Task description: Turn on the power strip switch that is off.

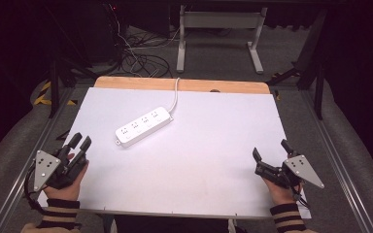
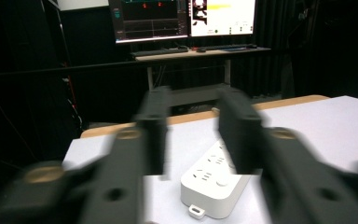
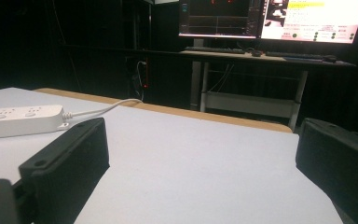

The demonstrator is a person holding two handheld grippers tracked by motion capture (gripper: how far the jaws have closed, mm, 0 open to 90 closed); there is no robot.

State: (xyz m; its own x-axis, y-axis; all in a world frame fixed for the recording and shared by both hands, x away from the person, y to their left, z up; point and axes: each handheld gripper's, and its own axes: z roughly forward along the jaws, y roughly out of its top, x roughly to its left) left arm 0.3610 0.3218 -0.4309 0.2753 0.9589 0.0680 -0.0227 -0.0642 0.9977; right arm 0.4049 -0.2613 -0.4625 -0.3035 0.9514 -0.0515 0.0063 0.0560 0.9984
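Note:
A white power strip [image 1: 143,126] with several sockets lies at an angle on the white table top [image 1: 199,155], left of centre. Its white cable [image 1: 176,92] runs off the far edge. My left gripper [image 1: 79,142] hovers at the table's left edge, jaws apart with a narrow gap and nothing between them. It points toward the power strip [image 2: 214,179], which lies just beyond the blurred jaws. My right gripper [image 1: 271,148] rests near the front right of the table, jaws spread wide and empty. From there the power strip [image 3: 21,120] is far off to the left.
A wooden strip [image 1: 182,85] borders the table's far edge. Beyond it stand a white desk frame [image 1: 218,39] and loose cables on the floor [image 1: 141,56]. Lit monitors [image 3: 265,18] sit on a desk behind. Grey rails [image 1: 340,160] run along both table sides.

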